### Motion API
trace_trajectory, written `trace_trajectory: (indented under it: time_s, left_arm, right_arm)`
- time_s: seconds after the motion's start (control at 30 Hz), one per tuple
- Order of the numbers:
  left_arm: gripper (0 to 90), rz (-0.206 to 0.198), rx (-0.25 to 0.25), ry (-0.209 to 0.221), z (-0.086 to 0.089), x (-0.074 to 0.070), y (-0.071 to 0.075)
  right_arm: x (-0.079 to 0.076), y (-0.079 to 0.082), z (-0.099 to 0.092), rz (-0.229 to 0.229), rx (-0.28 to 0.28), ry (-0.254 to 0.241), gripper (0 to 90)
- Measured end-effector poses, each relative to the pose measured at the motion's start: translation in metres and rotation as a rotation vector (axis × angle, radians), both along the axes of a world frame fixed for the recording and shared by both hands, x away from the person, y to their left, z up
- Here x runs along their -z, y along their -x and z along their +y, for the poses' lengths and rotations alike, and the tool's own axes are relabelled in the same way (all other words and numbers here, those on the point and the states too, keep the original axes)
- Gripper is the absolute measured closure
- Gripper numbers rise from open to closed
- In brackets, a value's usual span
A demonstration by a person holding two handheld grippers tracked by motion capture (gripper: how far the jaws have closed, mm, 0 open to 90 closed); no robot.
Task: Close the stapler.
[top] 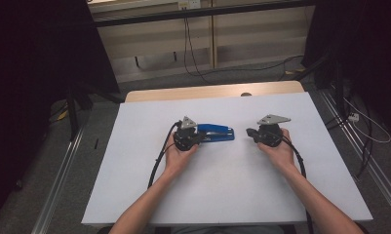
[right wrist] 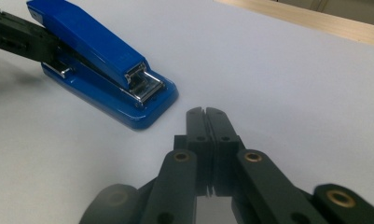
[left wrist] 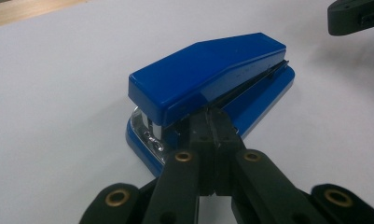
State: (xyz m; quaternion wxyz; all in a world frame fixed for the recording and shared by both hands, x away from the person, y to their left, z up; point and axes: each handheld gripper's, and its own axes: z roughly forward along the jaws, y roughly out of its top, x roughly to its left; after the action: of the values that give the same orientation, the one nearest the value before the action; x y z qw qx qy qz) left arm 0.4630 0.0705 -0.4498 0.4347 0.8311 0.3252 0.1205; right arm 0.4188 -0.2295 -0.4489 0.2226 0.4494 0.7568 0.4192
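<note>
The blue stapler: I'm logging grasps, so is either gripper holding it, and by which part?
Neither holds it. The left gripper is shut, its fingers meeting at the blue stapler's rear end, clamping nothing. The right gripper is shut on nothing, apart from it.

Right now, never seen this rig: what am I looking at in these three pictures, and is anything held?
There is no robot here. A person sits at a table and holds a hand-held grasping tool in each hand. The high view looks down from above the person's side: left tool, right tool, both resting low over the white table.

The other two pictures come from small cameras that ride on the tools and look along their black jaws. In the left gripper view, the left tool has its jaws shut, with the tips right up against the side of a blue stapler; it does not clamp it. In the right gripper view, the right tool is also shut, holds nothing, and sits a little apart from the stapler's metal end.

Only the stapler lies on the table.
</note>
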Motion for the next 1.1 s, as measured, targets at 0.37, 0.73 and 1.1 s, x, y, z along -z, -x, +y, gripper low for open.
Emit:
trace_trajectory:
  time_s: [0.37,0.73,1.1]
  left_arm:
    - [82.5,0.006,0.007,-0.019,0.007,-0.004,0.004]
    - [68.4,0.019,-0.003,0.058,0.019,-0.008,0.011]
    - [32.9,0.005,-0.089,0.061,0.03,-0.007,0.009]
  right_arm:
    - [-0.002,0.002,-0.005,-0.012,0.007,-0.032,79.0]
    - [-0.002,0.007,-0.007,-0.015,0.02,-0.06,62.0]
    - [-0.005,0.009,-0.01,-0.031,0.055,-0.098,29.1]
